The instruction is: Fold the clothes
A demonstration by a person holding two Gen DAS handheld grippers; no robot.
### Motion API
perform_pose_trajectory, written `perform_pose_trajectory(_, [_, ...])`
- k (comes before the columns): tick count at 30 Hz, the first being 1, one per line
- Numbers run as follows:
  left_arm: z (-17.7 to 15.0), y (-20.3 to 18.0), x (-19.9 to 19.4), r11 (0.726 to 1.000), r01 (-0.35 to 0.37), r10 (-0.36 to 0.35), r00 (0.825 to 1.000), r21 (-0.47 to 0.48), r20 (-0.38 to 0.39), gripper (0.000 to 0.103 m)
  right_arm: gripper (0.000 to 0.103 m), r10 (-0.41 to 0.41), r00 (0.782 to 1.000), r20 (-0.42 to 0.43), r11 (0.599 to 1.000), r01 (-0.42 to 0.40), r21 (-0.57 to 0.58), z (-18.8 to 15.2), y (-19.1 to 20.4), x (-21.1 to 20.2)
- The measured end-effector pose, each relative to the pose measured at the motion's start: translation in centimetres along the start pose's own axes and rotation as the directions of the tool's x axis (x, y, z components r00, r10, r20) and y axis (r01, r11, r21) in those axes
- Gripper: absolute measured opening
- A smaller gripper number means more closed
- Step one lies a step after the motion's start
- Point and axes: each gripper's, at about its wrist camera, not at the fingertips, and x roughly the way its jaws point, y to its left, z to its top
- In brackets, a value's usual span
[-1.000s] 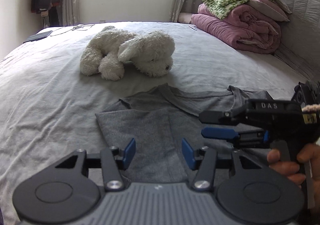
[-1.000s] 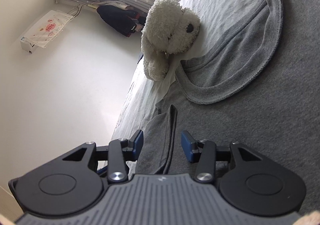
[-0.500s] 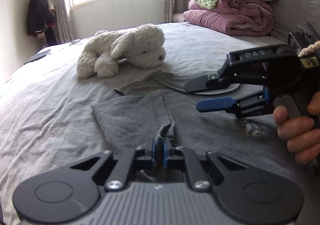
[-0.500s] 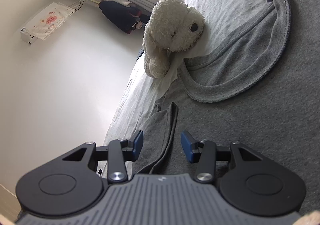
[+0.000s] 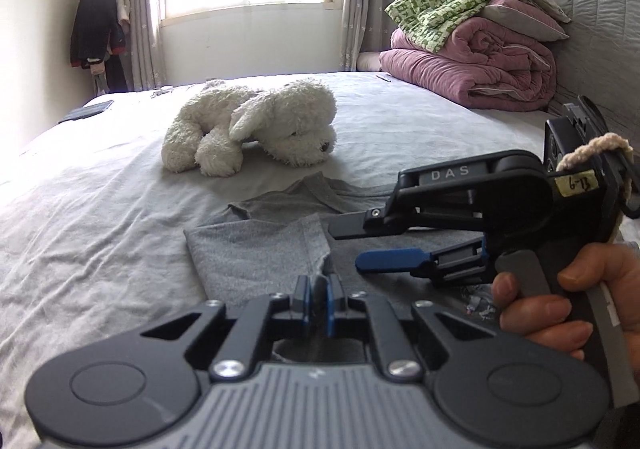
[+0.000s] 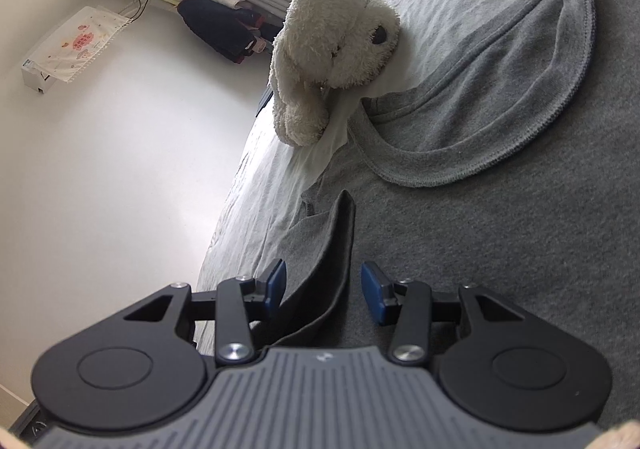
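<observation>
A grey T-shirt [image 5: 248,249] lies spread on the bed, neckline toward the plush dog. My left gripper [image 5: 319,289] is shut on a pinched-up edge of the shirt's folded sleeve. In the left wrist view my right gripper [image 5: 352,245] comes in from the right, held by a hand [image 5: 560,309], with one finger above the other and a gap between them. In the right wrist view the right gripper [image 6: 323,285] stands open over the T-shirt [image 6: 500,209]. A raised fold of cloth [image 6: 336,233] runs between its blue pads [image 6: 374,297], and neither pad presses on it.
A white plush dog [image 5: 256,129] lies just beyond the shirt's collar, plush dog [image 6: 332,49]. Folded quilts [image 5: 472,61] are stacked by the headboard at the right. Dark clothes [image 5: 96,33] hang in the left corner. Light grey sheet [image 5: 80,229] stretches to the left.
My left gripper went from open to shut on the shirt's edge, which now stands pinched up. The right gripper slid left toward that fold, still open.
</observation>
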Motion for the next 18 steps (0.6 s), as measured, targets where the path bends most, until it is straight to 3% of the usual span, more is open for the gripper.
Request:
perform_pose_trajectory(3, [0.0,0.3,-0.1,0.998,0.007,-0.007,1.0,-0.056,-0.006,0.008,0.043,-0.056,0.998,0.023,0.997,0.057,-0.047,0.8,0.9,1.4])
perform_pose_trajectory(5, [0.0,0.6,-0.1,0.995,0.012,-0.012,1.0,-0.097,-0.005,0.008,0.037,-0.105,0.994,0.042,0.99,0.109,-0.093,0.9,1.7,2.5])
perform_pose_trajectory(8, [-0.2,0.8,-0.1,0.99,0.022,-0.021,1.0,-0.139,0.01,0.008,0.007,-0.157,0.985,0.071,0.972,0.167,-0.165,0.9,2.8,3.5])
perform_pose_trajectory(18, [0.7,0.6,-0.6,0.978,0.11,-0.099,0.992,-0.18,0.072,0.008,0.005,-0.16,0.955,0.251,0.904,0.244,-0.35,1.1,8.2,-1.1])
